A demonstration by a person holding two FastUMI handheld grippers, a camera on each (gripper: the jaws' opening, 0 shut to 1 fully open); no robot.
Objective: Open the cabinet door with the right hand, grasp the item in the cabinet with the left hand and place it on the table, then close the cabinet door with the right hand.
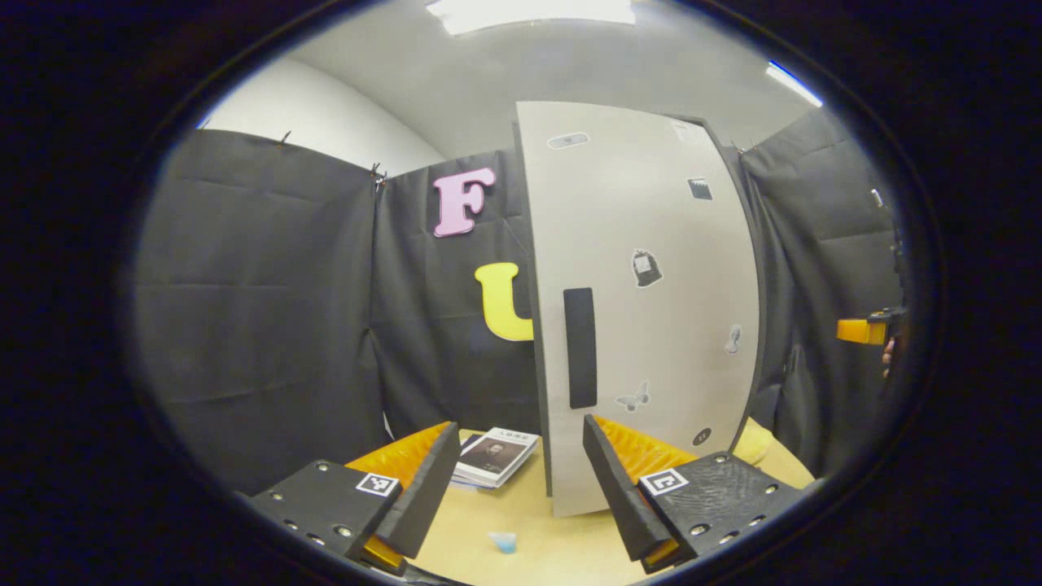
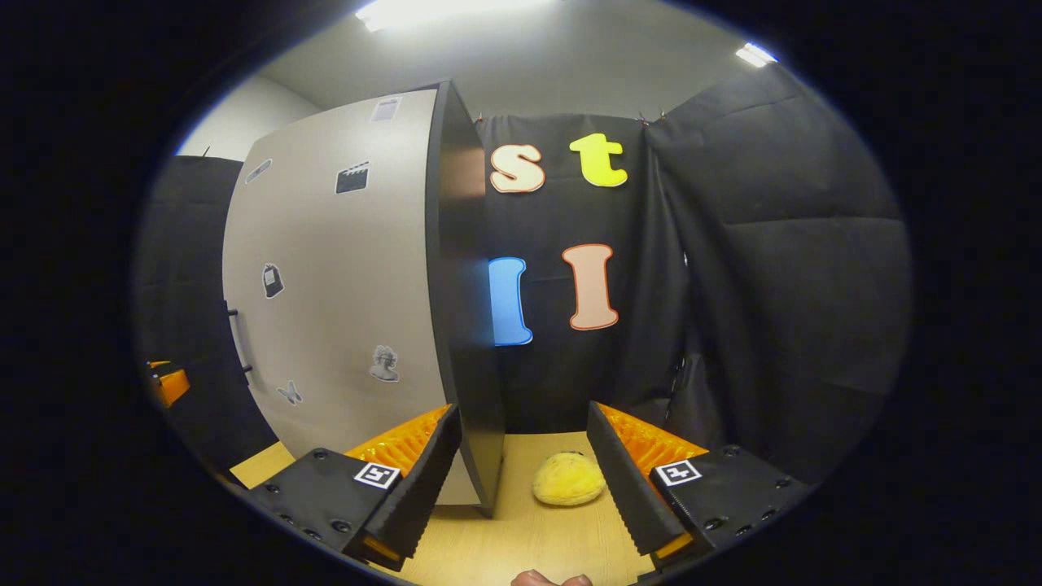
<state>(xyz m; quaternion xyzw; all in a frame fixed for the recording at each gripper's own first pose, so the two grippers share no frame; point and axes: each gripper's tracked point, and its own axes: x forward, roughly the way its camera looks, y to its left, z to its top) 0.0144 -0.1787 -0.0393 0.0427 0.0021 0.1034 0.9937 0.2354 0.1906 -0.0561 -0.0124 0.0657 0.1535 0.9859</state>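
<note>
— Cabinet door [image 1: 643, 301] stands shut on the bench [image 1: 521, 513]; handle [image 1: 580, 347] ahead?

— Yes. My left claw [image 1: 517, 480] and right claw [image 2: 525, 476] gape, empty. Right's off beside the cabinet; I might miss the handle.

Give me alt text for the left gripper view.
A tall white cabinet door, shut, with a dark vertical handle, stands ahead of the open left gripper. A stack of booklets lies on the wooden table beside it.
</note>
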